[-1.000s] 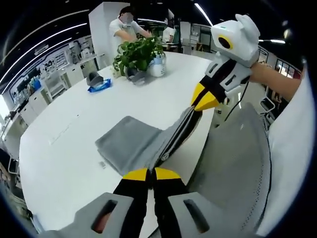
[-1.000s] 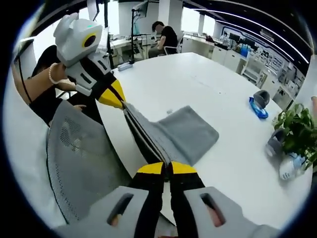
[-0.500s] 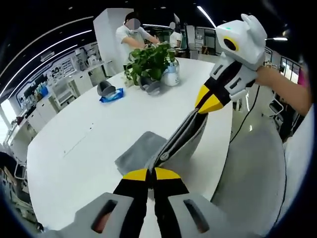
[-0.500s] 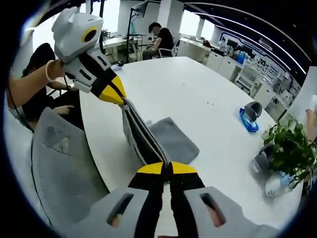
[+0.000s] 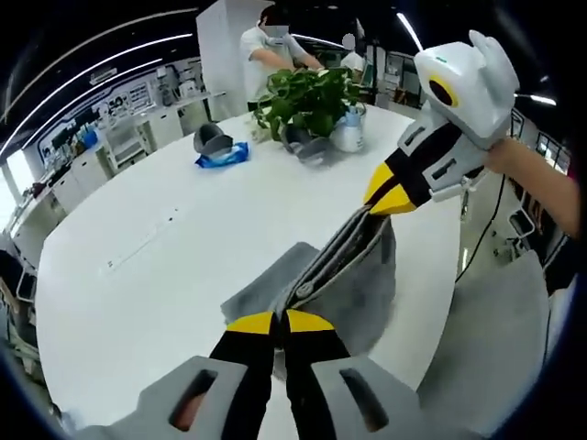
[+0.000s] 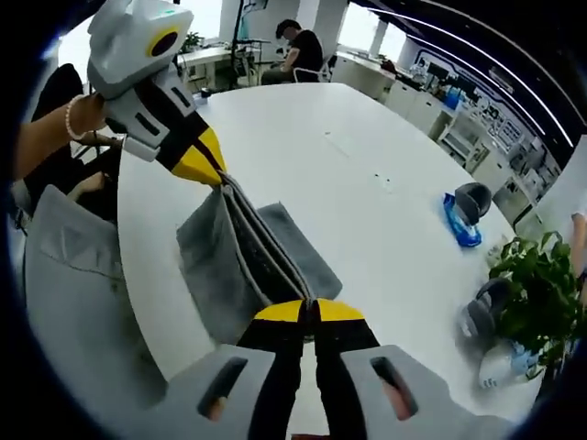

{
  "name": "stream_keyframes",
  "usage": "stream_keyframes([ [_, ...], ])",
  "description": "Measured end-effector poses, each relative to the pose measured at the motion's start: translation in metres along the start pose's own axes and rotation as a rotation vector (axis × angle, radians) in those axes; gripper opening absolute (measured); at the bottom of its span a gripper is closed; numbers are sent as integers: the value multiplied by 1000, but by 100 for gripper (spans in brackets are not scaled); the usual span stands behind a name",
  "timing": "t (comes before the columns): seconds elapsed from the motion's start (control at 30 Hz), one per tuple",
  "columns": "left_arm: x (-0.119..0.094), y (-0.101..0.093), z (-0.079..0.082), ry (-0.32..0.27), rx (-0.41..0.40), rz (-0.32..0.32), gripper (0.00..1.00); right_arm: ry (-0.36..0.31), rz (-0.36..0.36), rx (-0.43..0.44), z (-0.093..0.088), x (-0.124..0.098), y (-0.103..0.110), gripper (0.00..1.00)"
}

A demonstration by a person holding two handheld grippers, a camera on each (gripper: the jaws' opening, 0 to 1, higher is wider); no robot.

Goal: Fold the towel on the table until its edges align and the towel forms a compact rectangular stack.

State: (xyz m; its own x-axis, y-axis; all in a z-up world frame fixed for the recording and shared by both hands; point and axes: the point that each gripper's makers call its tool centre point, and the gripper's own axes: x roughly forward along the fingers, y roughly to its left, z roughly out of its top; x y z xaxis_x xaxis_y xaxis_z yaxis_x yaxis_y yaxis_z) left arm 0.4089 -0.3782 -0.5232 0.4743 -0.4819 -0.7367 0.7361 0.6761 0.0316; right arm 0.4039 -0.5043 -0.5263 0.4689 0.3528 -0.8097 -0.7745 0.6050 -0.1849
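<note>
1. The grey folded cloth towel hangs stretched between both grippers at frame centre; its lower part rests on the round white table. The exact layer count at the pinched edge is hard to make out.
2. Versus half a second ago, the towel hangs lower and broader over the table edge, and both views have shifted.
3. The left gripper is clamped on one towel corner at bottom centre. The right gripper is clamped on the other corner; in the left gripper view it angles down from upper right.
</note>
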Motion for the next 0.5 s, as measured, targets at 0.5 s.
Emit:
stream_keyframes([
  [0.5,63,22,-26,62,-90,20,3,53,56,81,-23,75,-20,1],
])
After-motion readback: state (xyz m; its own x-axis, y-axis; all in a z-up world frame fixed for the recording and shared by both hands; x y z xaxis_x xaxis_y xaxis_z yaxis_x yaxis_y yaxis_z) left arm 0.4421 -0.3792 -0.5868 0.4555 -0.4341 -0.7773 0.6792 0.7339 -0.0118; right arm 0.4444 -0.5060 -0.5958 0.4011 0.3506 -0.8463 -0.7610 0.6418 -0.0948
